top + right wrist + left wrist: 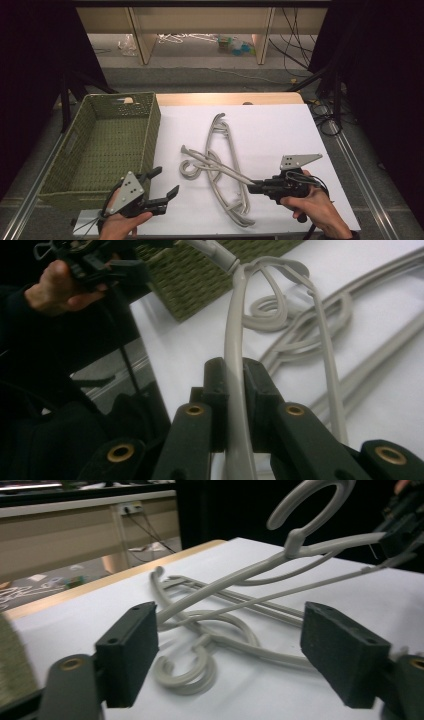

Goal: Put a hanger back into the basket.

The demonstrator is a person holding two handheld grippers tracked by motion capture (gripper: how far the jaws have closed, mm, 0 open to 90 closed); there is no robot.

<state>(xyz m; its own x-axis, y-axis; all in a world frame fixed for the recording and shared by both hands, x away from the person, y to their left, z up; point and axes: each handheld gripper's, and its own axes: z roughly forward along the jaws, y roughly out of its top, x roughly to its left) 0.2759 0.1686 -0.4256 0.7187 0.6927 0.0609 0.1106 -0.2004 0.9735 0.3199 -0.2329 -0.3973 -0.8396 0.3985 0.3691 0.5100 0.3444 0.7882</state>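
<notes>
Several grey plastic hangers lie tangled on the white table top (280, 130). My right gripper (253, 186) (233, 375) is shut on the arm of one hanger (225, 170) (231, 330). That hanger is tilted up off the table, and its hook (310, 500) stands in the air. Another hanger (227, 135) (225, 630) lies flat underneath. My left gripper (168, 180) (230, 650) is open at the table's near left corner, pointing toward the hangers with nothing between its pads (127, 650).
A green woven basket (150, 130) (200, 285) stands to the left of the white table top, beside my left gripper. Dark curtains flank the table. Shelving, cables and floor clutter sit beyond the far edge.
</notes>
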